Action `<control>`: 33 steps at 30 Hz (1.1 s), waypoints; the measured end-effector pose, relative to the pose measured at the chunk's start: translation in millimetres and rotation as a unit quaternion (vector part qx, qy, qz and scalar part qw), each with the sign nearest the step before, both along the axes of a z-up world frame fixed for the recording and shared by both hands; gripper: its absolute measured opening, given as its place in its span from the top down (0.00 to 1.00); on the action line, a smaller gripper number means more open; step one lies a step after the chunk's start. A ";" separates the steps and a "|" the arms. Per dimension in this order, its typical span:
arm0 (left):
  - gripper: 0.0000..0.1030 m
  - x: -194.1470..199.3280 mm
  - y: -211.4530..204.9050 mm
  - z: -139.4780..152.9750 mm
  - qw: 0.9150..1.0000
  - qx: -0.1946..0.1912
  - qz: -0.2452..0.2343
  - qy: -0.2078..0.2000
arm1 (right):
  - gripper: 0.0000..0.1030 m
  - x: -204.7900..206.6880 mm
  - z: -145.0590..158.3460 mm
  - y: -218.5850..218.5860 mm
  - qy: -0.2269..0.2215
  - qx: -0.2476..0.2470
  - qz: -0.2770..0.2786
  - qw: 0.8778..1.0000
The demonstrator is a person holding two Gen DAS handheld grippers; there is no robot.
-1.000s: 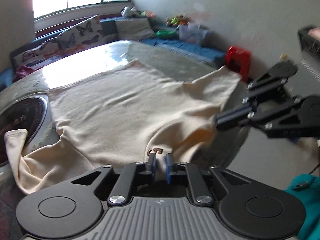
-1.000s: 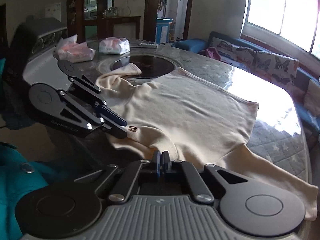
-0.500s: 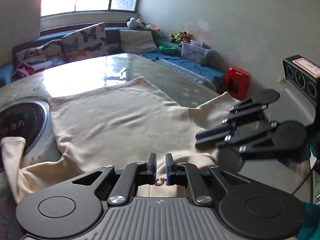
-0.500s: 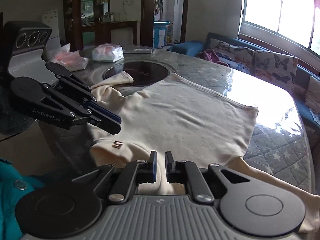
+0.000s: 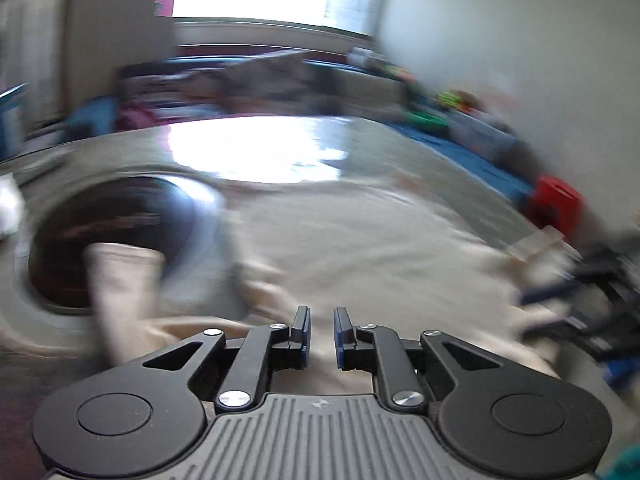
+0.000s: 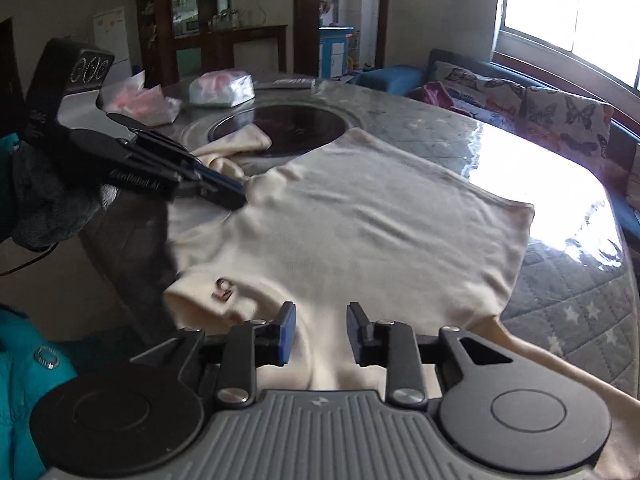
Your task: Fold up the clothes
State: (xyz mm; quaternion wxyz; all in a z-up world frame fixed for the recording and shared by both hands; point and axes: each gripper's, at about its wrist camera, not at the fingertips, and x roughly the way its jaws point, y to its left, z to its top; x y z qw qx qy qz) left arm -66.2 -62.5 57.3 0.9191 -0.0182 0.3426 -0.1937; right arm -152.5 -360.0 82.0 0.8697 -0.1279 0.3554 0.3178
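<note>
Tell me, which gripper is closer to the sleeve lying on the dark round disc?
Left. The left gripper has its tips at the shirt's shoulder, just beside that sleeve; the right gripper is over the collar, farther away.

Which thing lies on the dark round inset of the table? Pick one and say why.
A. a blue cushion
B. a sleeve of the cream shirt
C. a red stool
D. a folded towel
B: in the right wrist view one sleeve of the cream shirt lies bunched on the dark round inset of the table.
</note>
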 end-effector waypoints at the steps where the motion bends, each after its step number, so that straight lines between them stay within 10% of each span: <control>1: 0.83 9.2 9.2 -1.2 1.000 -0.010 0.016 0.007 | 0.68 4.7 -0.2 -1.0 0.001 0.003 -0.005 1.000; 6: 0.79 39.8 40.5 -21.0 0.997 -0.025 0.059 0.052 | 0.65 20.9 -8.3 -2.0 0.014 0.005 -0.019 1.000; 11: 0.78 27.2 54.7 -20.8 0.993 0.038 0.112 0.001 | 0.58 30.3 -14.7 -3.6 0.022 0.003 -0.028 0.999; 21: 0.72 -6.8 142.0 -24.1 0.956 0.033 0.291 -0.001 | 0.57 39.2 -24.5 -6.9 0.029 -0.006 -0.041 0.999; 28: 0.55 -4.0 147.1 -23.2 0.952 0.036 0.302 -0.006 | 0.50 45.1 -21.1 -10.6 0.021 0.001 -0.059 0.998; 30: 0.58 4.0 139.0 -25.1 0.955 0.054 0.292 -0.009 | 0.49 47.4 -19.2 -11.9 0.018 0.003 -0.064 0.998; 33: 0.91 10.2 130.2 -28.4 0.958 0.076 0.276 -0.019 | 0.45 49.0 -17.5 -14.2 0.013 0.001 -0.072 0.997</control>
